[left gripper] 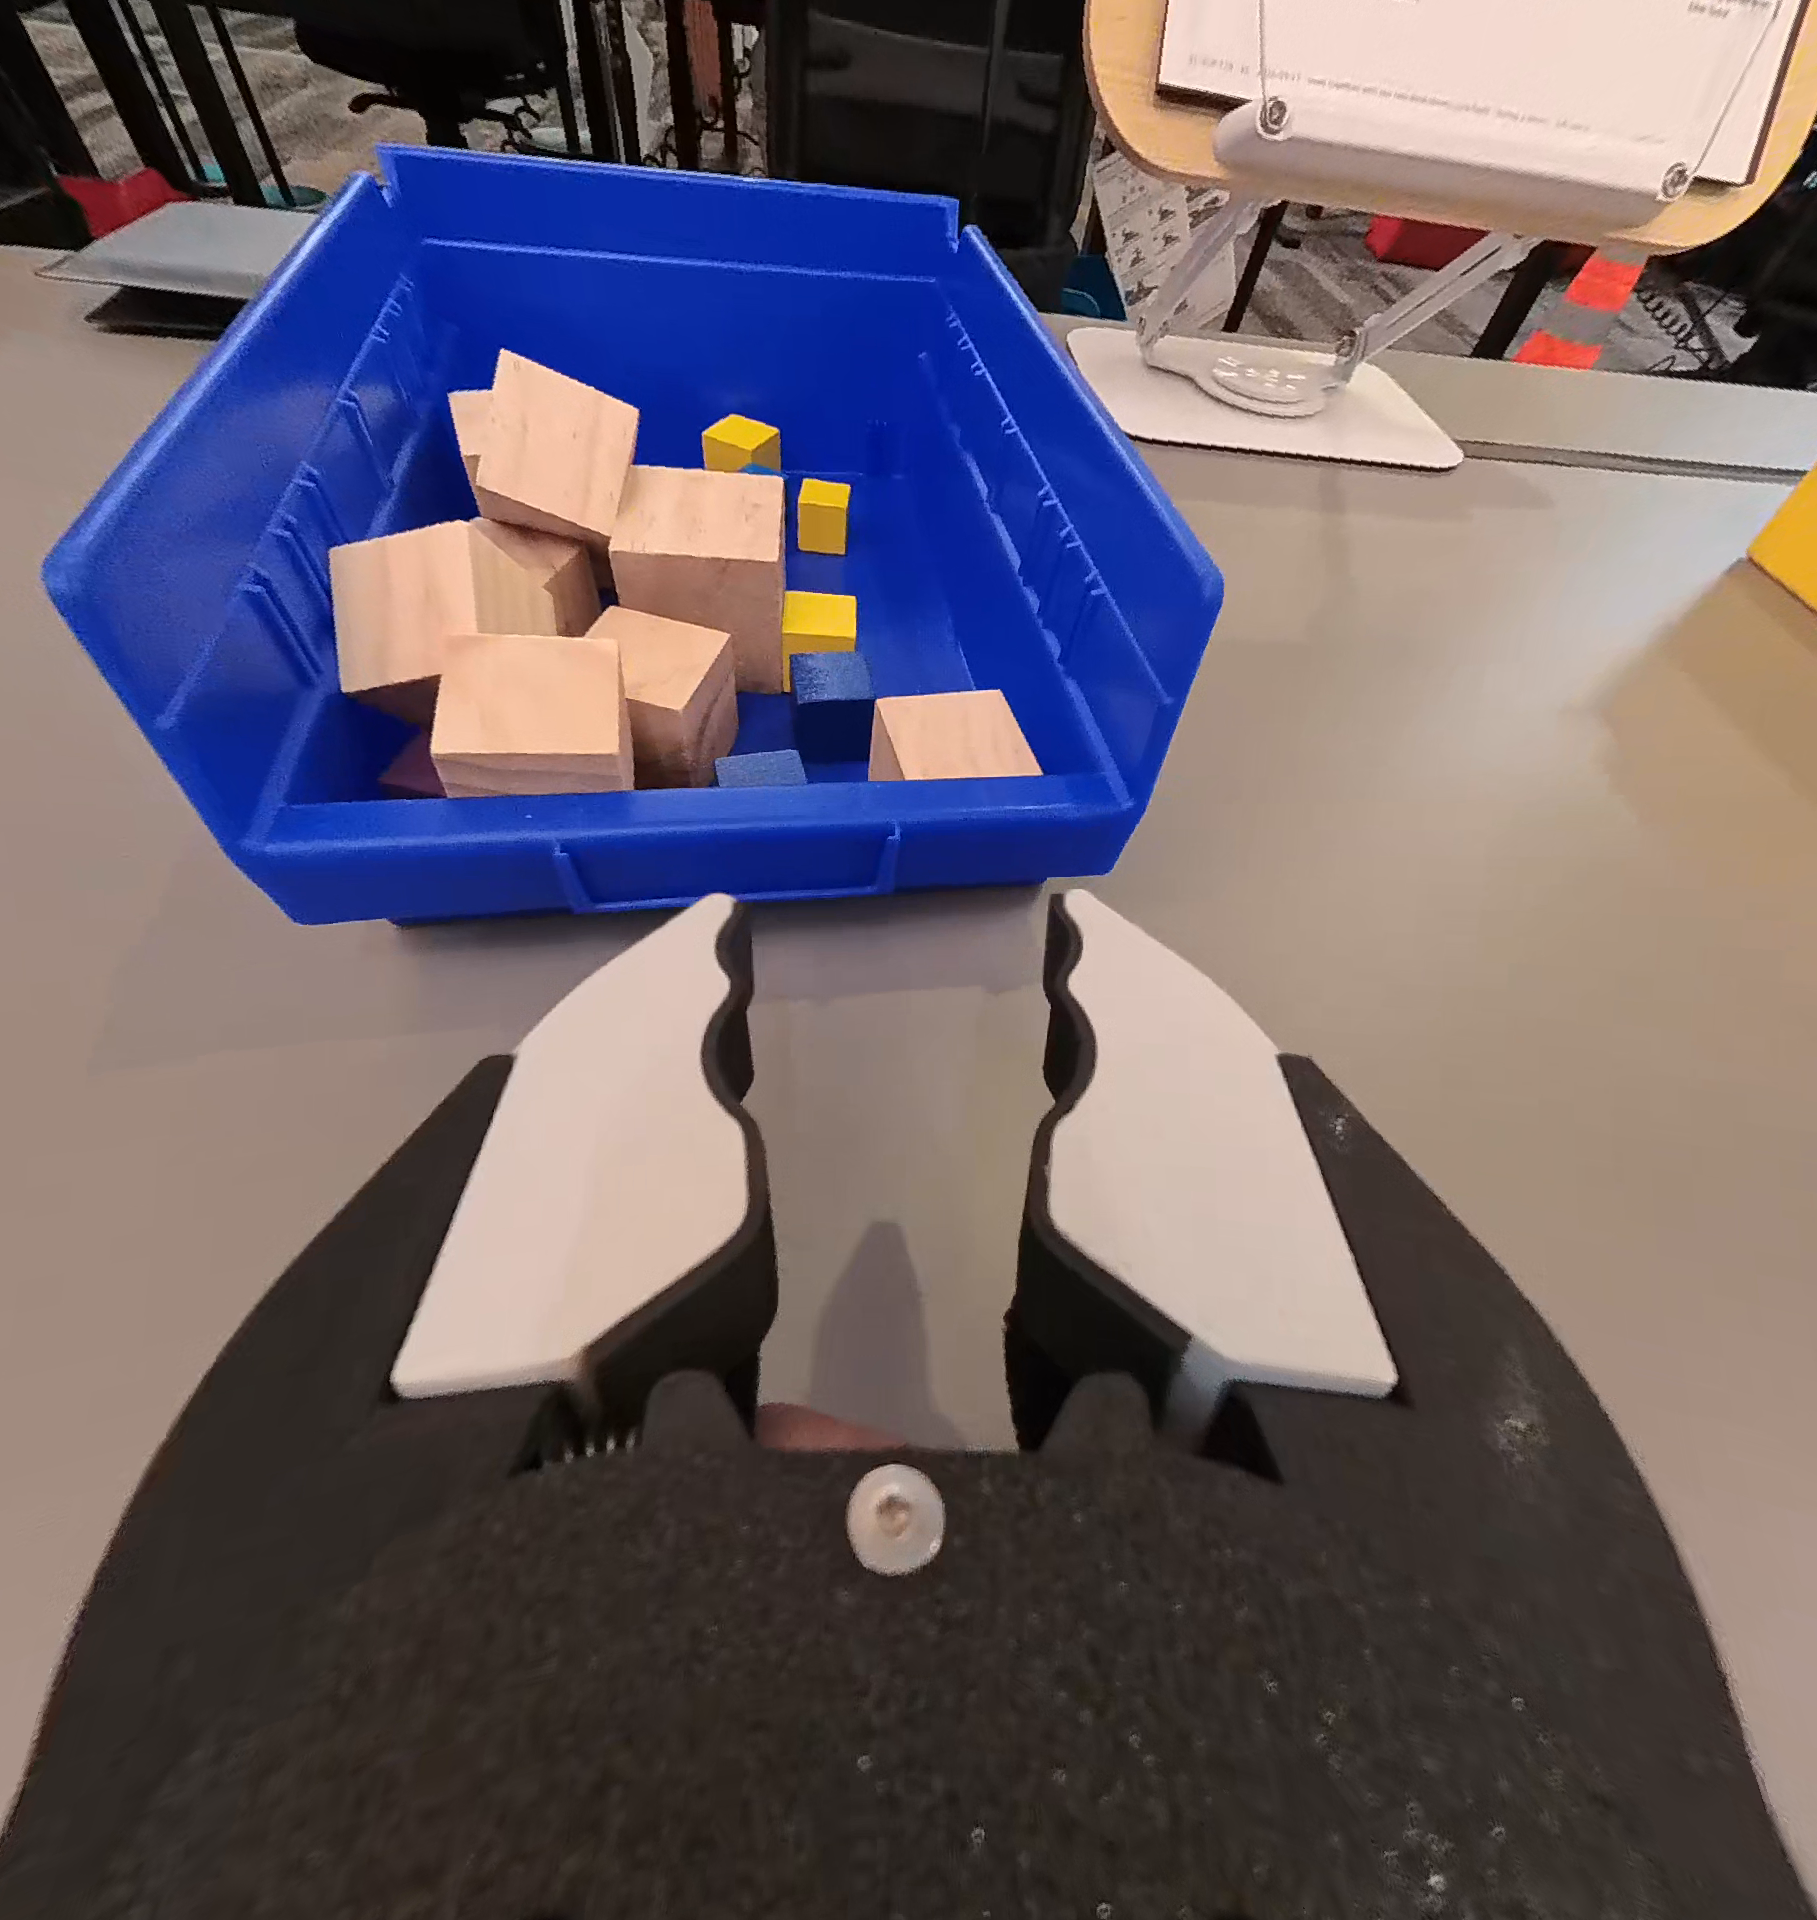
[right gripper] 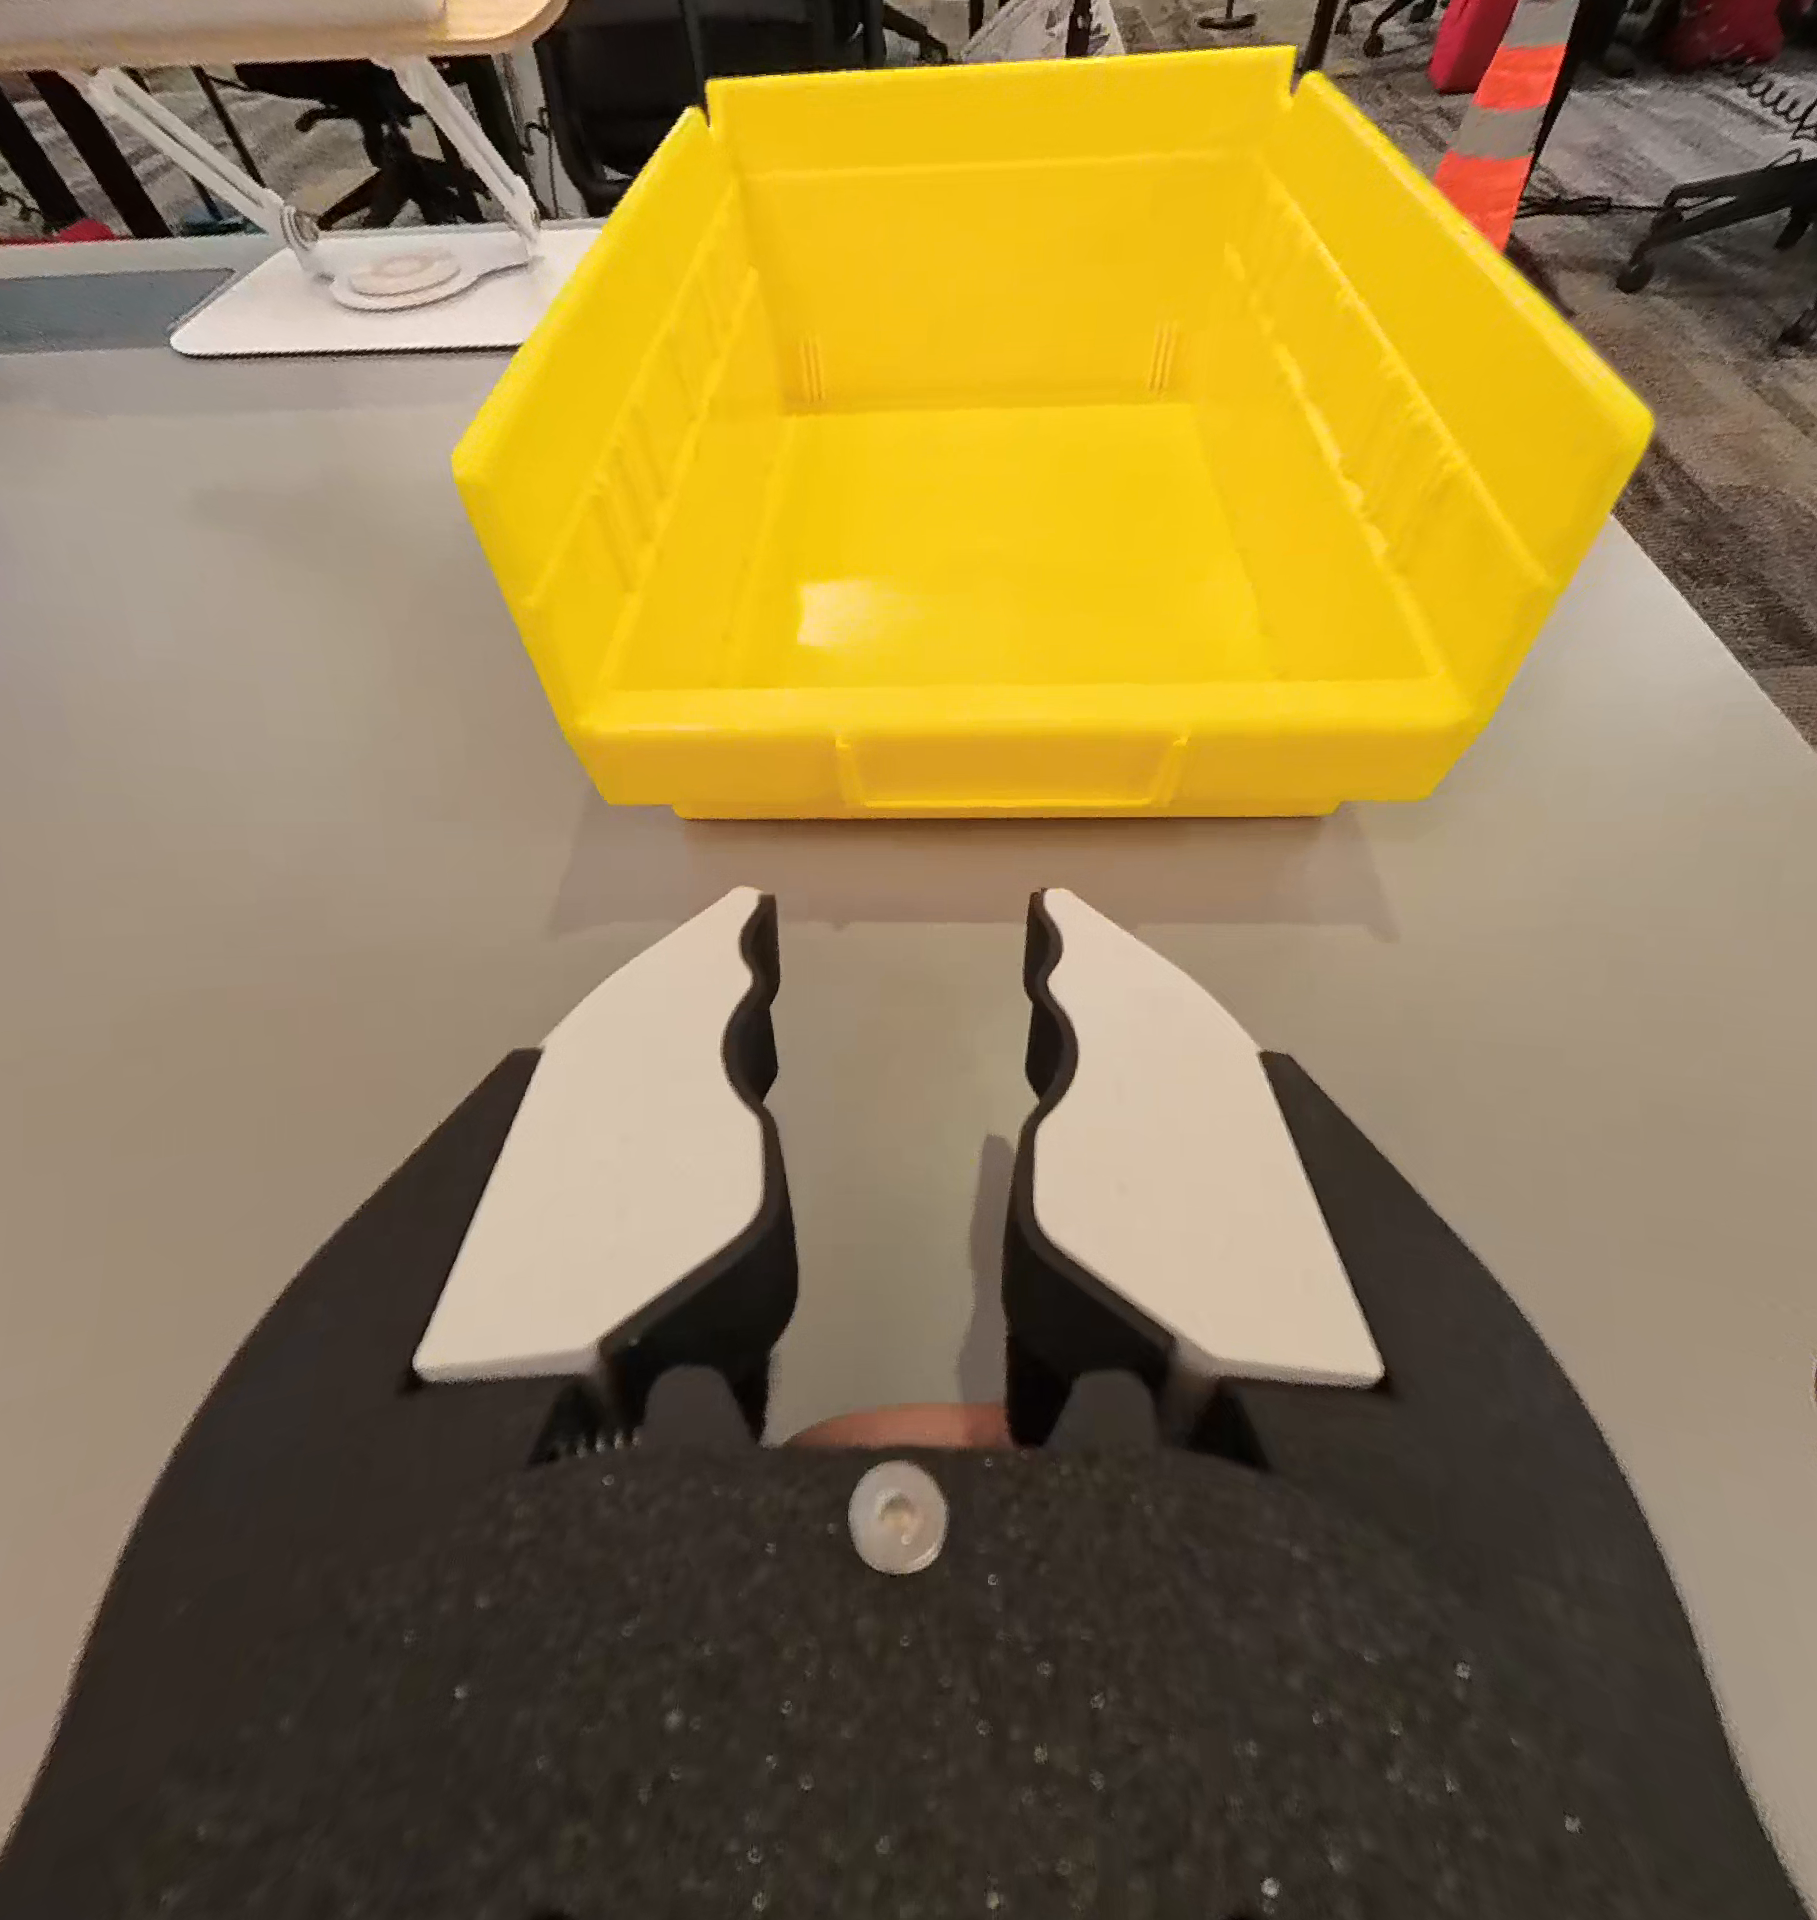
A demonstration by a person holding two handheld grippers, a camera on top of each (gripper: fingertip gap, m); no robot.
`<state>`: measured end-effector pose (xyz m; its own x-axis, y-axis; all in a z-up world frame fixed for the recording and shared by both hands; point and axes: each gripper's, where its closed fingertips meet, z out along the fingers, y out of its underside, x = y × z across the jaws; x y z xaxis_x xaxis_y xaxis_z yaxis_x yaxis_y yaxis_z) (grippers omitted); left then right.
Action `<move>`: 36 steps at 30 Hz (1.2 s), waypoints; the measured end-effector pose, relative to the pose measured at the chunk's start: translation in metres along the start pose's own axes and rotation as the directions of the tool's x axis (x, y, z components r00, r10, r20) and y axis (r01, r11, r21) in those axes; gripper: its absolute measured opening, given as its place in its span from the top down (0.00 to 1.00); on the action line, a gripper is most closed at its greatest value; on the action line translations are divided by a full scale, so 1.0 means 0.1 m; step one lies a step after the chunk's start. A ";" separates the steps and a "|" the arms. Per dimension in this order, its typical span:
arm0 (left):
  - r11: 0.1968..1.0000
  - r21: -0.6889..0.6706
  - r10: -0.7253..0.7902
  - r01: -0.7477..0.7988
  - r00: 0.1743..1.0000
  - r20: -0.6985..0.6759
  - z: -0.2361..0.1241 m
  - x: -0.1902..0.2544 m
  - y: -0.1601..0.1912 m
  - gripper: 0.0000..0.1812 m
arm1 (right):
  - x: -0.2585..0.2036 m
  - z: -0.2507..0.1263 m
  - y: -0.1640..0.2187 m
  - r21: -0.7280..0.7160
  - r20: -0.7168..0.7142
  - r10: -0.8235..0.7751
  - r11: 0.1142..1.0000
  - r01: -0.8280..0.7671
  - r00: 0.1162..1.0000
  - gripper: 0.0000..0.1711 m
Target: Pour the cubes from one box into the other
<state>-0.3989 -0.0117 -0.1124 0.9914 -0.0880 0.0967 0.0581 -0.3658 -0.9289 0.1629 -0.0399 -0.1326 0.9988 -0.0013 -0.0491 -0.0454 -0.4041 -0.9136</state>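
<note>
Left tool (left gripper: pixel 899 914) jaws parted, holding nothing, just short of blue bin's (left gripper: pixel 738 847) front lip on grey tabletop (left gripper: pixel 1403 779). Bin holds plain wooden cubes (left gripper: pixel 696 540) piled left, small yellow cubes (left gripper: pixel 823 514) and blue cubes (left gripper: pixel 831 696) beside them. Right tool (right gripper: pixel 902 909) also parted and empty, near empty yellow bin (right gripper: pixel 1008 764)

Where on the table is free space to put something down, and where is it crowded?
Free: the grey table between the blue box and the left gripper, and right of that box up to the white stand base. The yellow box is empty. Crowded: inside the blue box, full of cubes.
</note>
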 end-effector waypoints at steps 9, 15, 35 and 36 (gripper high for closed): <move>1.000 -0.007 0.003 -0.003 1.000 -0.006 -0.01 0.01 0.01 0.70 | -0.03 -0.03 -0.02 0.015 -0.008 -0.045 0.999 0.046 0.999 0.74; 1.000 -0.012 0.020 -0.020 1.000 0.001 0.00 0.01 0.02 0.70 | -0.03 -0.04 -0.03 0.021 -0.010 -0.053 0.998 0.053 0.999 0.74; 0.998 -0.052 0.051 -0.046 0.993 0.108 0.24 -1.44 -0.24 0.76 | -0.17 -0.03 -0.08 0.037 -0.004 -0.079 0.996 0.079 0.997 0.75; 0.997 -0.057 0.052 -0.046 0.993 0.104 0.28 -1.45 -0.25 0.76 | -0.18 -0.03 -0.09 0.036 -0.003 -0.079 0.996 0.080 0.997 0.75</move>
<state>-0.5411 0.0361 -0.1127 0.9999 -0.0105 0.0106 0.0053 -0.4137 -0.9104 0.1450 -0.0392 -0.1226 0.9993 0.0283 0.0248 0.0335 -0.3693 -0.9287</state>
